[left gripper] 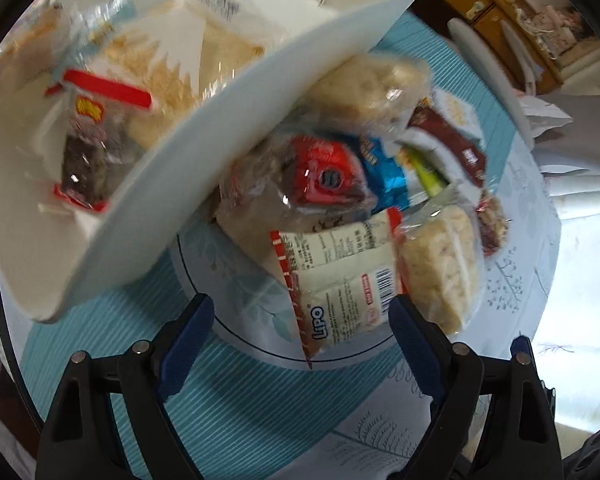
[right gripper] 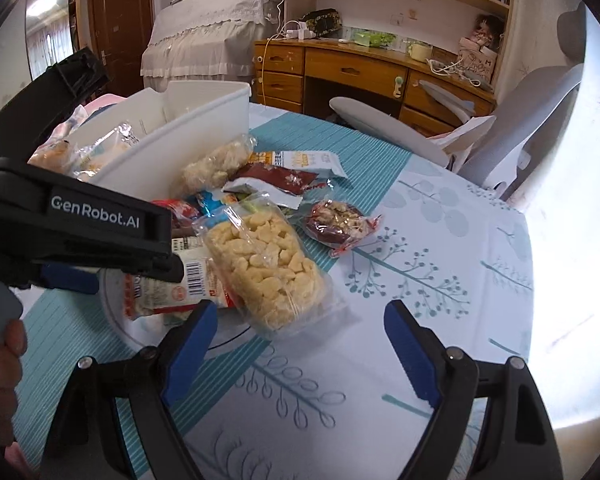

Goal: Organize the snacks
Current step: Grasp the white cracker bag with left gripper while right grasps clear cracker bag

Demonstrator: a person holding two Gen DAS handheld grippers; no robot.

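Here, you hold both grippers wide open and empty, the left gripper (left gripper: 302,322) poised over the Lipo packet (left gripper: 340,284) and the right gripper (right gripper: 300,330) near the puffed-rice bar (right gripper: 266,268), since loose snacks lie beside the white bin (right gripper: 172,148) awaiting sorting.

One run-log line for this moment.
left gripper: open over white Lipo packet | right gripper: open, empty | white plastic bin: partly filled | loose snacks remain

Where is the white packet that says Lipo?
The Lipo packet lies on the table just ahead of the open left gripper, beside a clear puffed-snack pack.
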